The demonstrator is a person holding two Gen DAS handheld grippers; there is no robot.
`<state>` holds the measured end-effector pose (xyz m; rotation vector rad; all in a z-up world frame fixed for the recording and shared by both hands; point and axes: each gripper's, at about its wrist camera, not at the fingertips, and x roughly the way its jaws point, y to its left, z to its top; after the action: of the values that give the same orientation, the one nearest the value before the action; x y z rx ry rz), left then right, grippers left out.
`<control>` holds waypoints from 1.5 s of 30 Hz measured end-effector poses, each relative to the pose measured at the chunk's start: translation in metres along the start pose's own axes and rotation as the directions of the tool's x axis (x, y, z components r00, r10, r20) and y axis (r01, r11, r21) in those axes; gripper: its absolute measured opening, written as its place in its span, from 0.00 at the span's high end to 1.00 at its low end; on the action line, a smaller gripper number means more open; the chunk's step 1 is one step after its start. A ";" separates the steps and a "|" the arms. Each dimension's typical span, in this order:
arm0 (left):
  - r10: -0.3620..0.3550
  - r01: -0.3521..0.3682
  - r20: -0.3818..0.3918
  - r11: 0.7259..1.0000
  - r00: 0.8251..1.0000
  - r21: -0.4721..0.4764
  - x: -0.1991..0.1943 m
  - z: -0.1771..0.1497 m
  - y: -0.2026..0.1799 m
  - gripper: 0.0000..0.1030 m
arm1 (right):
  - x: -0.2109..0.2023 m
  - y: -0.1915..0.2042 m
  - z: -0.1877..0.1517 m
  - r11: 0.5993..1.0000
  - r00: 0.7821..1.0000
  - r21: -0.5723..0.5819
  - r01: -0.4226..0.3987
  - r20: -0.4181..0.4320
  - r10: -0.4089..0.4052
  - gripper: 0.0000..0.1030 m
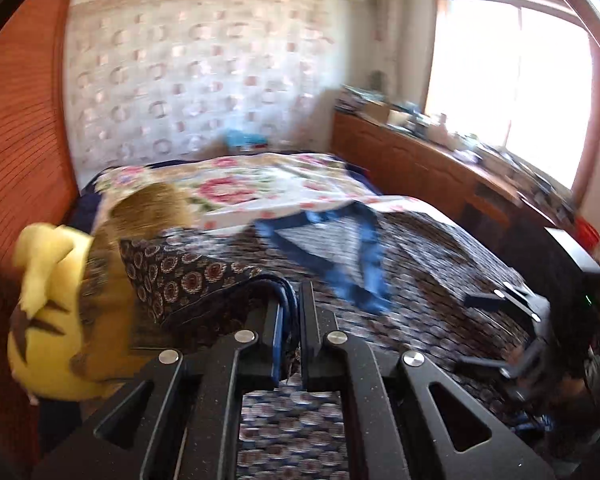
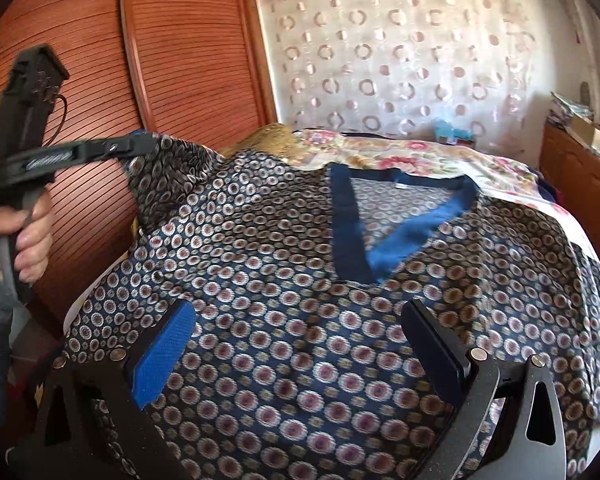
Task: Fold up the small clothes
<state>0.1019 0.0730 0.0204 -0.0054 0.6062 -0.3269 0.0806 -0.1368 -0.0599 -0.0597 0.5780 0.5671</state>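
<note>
The left tool (image 1: 290, 320) sits nearest its camera, its two fingers drawn together on a dark-edged fold of the patterned garment (image 2: 300, 320), most likely a sleeve end or side hem, lifted clear of the bed (image 1: 440, 248). In the right wrist view the same tool (image 2: 140, 146) holds that corner raised toward the wooden wardrobe door (image 2: 180, 60), with the person's left hand (image 2: 24, 232) on the handle. The right tool (image 2: 300, 344) hangs just above the garment's lower middle, fingers wide apart and gripping nothing. The garment lies spread front-up across the bed, its blue V-neck (image 2: 380, 232) beyond the right tool, toward the floral quilt (image 2: 440, 156). A yellow plush toy (image 1: 48, 308) sits on the wardrobe side of the garment. I judge this the first side fold: next, the lifted edge should travel toward the V-neck line while the right tool pins or pinches the hem
</note>
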 end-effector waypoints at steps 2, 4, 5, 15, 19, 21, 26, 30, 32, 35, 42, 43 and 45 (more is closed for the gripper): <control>-0.014 0.014 -0.008 1.000 1.000 0.007 -0.002 -0.003 -0.007 0.83 | -0.002 -0.004 0.000 1.000 1.000 0.017 0.003 -0.001 -0.003 0.01; -0.022 0.022 -0.005 1.000 1.000 -0.007 -0.008 -0.005 -0.007 0.72 | -0.005 -0.005 -0.002 1.000 1.000 0.024 0.002 0.003 -0.002 0.01; -0.019 0.019 0.001 1.000 1.000 -0.015 -0.012 -0.006 -0.007 0.66 | -0.005 -0.005 -0.003 1.000 1.000 0.024 0.001 0.003 -0.001 0.01; 0.103 -0.102 0.009 0.993 0.995 -0.061 -0.031 -0.035 0.017 0.45 | 0.006 0.003 0.007 0.999 0.999 0.003 -0.033 -0.016 0.033 0.04; 0.151 -0.151 -0.009 0.985 0.988 -0.078 -0.030 -0.052 0.025 0.44 | 0.023 0.009 0.026 0.996 0.997 -0.046 -0.071 -0.042 0.069 0.10; 0.158 -0.159 -0.016 0.984 0.987 -0.084 -0.028 -0.057 0.029 0.43 | 0.038 0.016 0.035 0.993 0.994 -0.077 -0.095 -0.065 0.090 0.15; 0.165 -0.169 -0.042 0.979 0.985 -0.111 -0.024 -0.073 0.038 0.41 | 0.084 0.026 0.061 0.978 0.980 -0.138 -0.157 -0.142 0.138 0.40; 0.174 -0.182 -0.066 0.974 0.983 -0.135 -0.020 -0.085 0.046 0.39 | 0.125 0.041 0.078 0.962 0.963 -0.176 -0.207 -0.207 0.170 0.45; 0.176 -0.185 -0.072 0.972 0.982 -0.144 -0.019 -0.089 0.049 0.38 | 0.143 0.049 0.084 0.956 0.958 -0.196 -0.218 -0.229 0.171 0.45; 0.175 -0.185 -0.077 0.972 0.982 -0.146 -0.019 -0.094 0.050 0.38 | 0.165 0.066 0.087 0.941 0.945 -0.234 -0.243 -0.275 0.176 0.45; 0.172 -0.183 -0.089 0.972 0.981 -0.144 -0.017 -0.099 0.052 0.38 | 0.207 0.083 0.086 0.932 0.942 -0.303 -0.201 -0.322 0.098 0.71; 0.173 -0.184 -0.090 0.972 0.981 -0.143 -0.018 -0.099 0.051 0.38 | 0.210 0.083 0.087 0.933 0.943 -0.298 -0.202 -0.317 0.103 0.80; 0.176 -0.188 -0.093 0.973 0.980 -0.137 -0.017 -0.098 0.050 0.38 | 0.214 0.078 0.090 0.941 0.943 -0.269 -0.208 -0.311 0.119 0.93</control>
<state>0.0486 0.1345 -0.0560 -0.0762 0.7041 -0.1046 0.2321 0.0529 -0.0902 -0.3897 0.7850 0.8155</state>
